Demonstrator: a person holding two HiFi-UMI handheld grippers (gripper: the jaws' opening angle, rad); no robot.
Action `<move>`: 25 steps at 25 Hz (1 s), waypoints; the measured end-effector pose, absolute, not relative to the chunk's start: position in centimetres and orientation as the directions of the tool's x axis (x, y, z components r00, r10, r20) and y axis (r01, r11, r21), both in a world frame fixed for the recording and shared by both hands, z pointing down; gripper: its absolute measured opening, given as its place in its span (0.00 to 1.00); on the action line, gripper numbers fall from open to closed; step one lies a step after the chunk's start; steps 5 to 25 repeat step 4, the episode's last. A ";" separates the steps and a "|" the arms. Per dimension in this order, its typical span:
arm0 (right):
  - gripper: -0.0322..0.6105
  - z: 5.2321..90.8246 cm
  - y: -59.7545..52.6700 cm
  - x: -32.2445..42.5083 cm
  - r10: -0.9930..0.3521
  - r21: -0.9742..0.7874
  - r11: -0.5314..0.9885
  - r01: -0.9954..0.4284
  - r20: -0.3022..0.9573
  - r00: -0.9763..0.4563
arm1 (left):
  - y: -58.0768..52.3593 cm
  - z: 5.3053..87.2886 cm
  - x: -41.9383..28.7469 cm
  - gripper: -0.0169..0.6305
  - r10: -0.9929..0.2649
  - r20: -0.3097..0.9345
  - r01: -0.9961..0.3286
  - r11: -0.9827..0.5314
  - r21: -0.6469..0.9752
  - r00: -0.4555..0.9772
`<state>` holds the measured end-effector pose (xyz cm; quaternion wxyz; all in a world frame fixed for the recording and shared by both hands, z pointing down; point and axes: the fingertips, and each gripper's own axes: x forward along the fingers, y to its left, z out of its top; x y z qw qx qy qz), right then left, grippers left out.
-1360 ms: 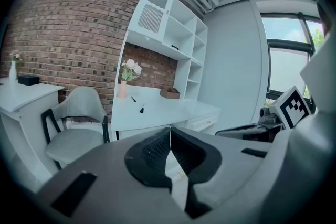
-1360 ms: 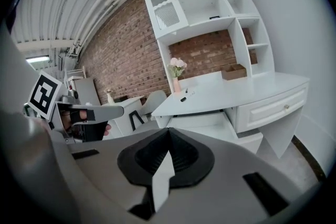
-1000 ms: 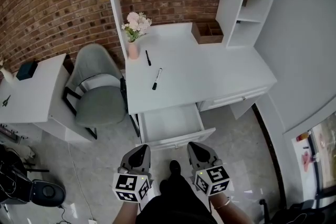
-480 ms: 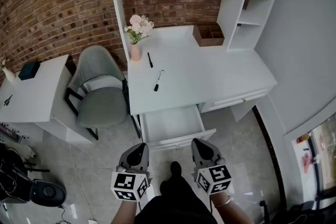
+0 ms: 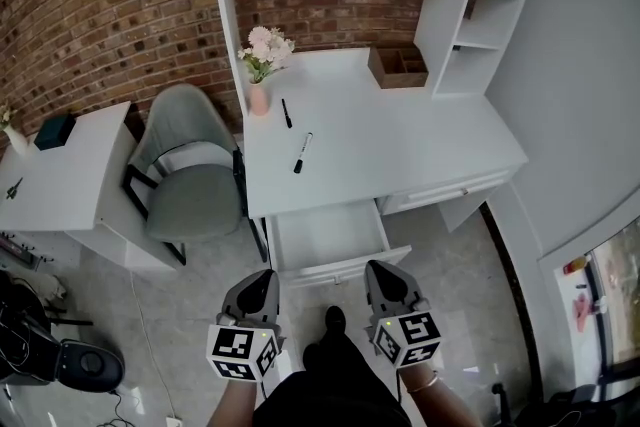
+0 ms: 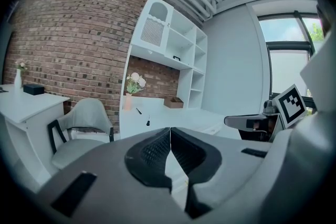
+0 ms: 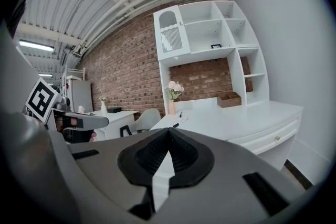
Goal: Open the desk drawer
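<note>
My left gripper point(image 5: 265, 281) and right gripper point(image 5: 378, 273) side by side, near. Both jaws closed, empty. Drawer point(image 5: 328, 235) stands open under left end of surface point(image 5: 400, 140), just beyond both grippers, untouched.

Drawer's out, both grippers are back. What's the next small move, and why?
Probably none but to stop: the drawer already stands pulled out from under the desk, its inside showing, while the left gripper and right gripper are shut, empty and short of its front. Another pull looks needless.
</note>
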<state>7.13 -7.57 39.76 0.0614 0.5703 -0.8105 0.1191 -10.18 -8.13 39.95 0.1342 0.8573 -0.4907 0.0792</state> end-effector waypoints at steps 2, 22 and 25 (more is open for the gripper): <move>0.05 39.6 -7.7 7.1 -0.912 -0.124 0.322 -0.938 0.227 -0.343 | -8.4 39.9 -10.2 0.04 -0.821 0.265 -0.862 -0.484 0.149 0.506; 0.05 39.5 -7.8 7.0 -0.913 -0.123 0.323 -0.938 0.218 -0.343 | -8.8 39.8 -10.2 0.04 -0.821 0.261 -0.861 -0.487 0.147 0.508; 0.05 39.5 -7.8 7.0 -0.913 -0.123 0.323 -0.938 0.218 -0.343 | -8.8 39.8 -10.2 0.04 -0.821 0.261 -0.861 -0.487 0.147 0.508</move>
